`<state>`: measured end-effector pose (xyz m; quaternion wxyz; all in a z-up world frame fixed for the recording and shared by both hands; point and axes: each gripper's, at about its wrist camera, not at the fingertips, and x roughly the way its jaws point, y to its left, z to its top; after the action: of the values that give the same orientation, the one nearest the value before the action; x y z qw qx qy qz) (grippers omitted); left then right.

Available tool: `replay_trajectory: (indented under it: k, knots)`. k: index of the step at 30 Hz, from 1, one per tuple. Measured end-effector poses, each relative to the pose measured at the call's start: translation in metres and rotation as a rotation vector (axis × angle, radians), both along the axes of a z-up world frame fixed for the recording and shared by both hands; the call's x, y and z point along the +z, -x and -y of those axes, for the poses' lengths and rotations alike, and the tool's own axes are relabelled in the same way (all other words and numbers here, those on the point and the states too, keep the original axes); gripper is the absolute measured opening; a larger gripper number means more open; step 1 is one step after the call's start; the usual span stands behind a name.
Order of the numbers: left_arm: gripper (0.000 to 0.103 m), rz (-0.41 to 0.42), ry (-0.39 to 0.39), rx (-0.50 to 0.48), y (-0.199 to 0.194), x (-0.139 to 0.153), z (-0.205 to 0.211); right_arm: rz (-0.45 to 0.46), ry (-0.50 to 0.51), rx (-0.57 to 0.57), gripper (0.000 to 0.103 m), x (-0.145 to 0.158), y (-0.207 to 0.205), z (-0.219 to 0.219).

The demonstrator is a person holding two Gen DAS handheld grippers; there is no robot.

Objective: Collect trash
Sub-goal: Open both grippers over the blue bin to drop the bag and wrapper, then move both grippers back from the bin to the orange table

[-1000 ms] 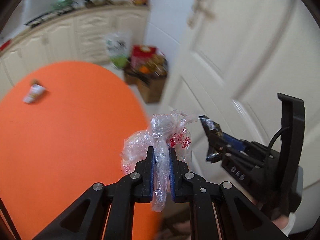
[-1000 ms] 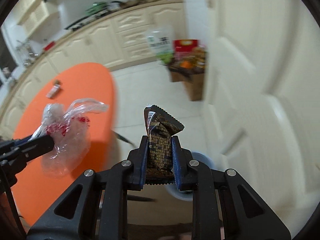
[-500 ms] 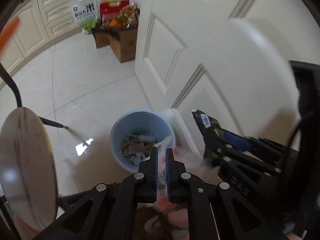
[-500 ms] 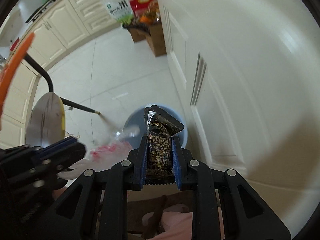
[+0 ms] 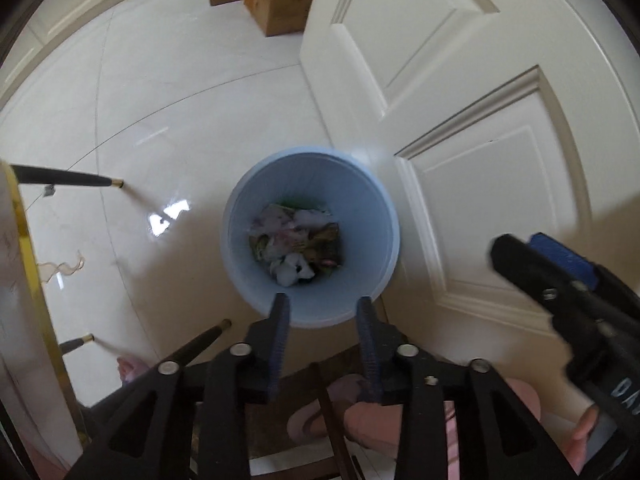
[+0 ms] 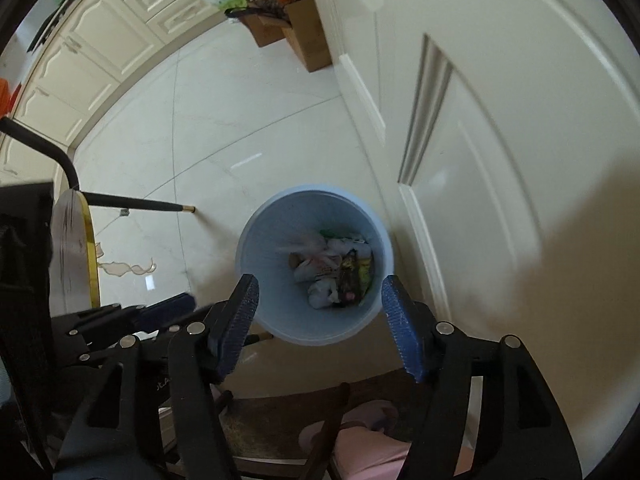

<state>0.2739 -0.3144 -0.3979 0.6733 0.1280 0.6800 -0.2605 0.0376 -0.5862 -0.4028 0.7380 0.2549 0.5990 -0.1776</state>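
My left gripper point(image 5: 322, 306) points almost straight down, its jaws just opened and parted, with nothing between the ribbed blue pads point(image 5: 280, 340). My right gripper point(image 6: 320, 292) points down the same way, its jaws just opened too and spread wider, also empty; its pads are the same coarse blue rubber set in matte black plastic arms with silver pivot screws.

Below both sits the trash bin point(image 5: 368, 216), a round pale-blue plastic bucket with smooth walls that narrow toward the bottom, standing on the floor just beside the door point(image 5: 480, 120). At its bottom lies the trash point(image 5: 296, 242): crumpled whitish plastic film and paper, a bit of green, and a dark glossy snack wrapper point(image 6: 349, 276) with gold print and a crimped edge, lying toward the right side of the heap in the right wrist view. The clear plastic bag cannot be told apart from the other white scraps.

The floor point(image 5: 180, 80) is glossy cream tile with thin grout lines and bright reflections. The door is white with raised, moulded panels. At the left stand thin black legs with brass tips point(image 5: 116, 182) and a round top edged in gold point(image 6: 90, 248). Further off are brown cardboard boxes point(image 6: 308, 36) of packaged food and cream panelled cabinets point(image 6: 100, 40).
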Motion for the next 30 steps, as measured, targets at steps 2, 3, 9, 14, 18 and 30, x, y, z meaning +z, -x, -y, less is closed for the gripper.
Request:
replay_trajectory:
  k: [2,3,9,14,18,30]
  knots:
    - [0.034,0.017,-0.019,-0.019,0.005,0.008,0.007,-0.008,0.028,-0.021,0.06,0.014,0.01,0.0]
    - [0.034,0.026,-0.026,-0.034,0.009,0.012,0.014,-0.002,0.049,-0.029,0.06,0.024,0.014,-0.001]
    - [0.042,0.119,0.025,-0.142,0.071,0.091,0.029,0.05,0.223,-0.115,0.066,0.104,0.048,-0.015]
    - [0.055,0.266,0.131,-0.162,0.112,0.185,-0.009,0.213,0.376,-0.173,0.087,0.203,0.076,-0.042]
    - [0.063,0.387,0.175,-0.078,0.11,0.245,-0.066,0.321,0.456,-0.138,0.095,0.264,0.068,-0.071]
    - [0.076,0.587,0.1,0.352,0.014,0.325,-0.298,0.424,0.305,0.306,0.103,0.292,-0.157,-0.23]
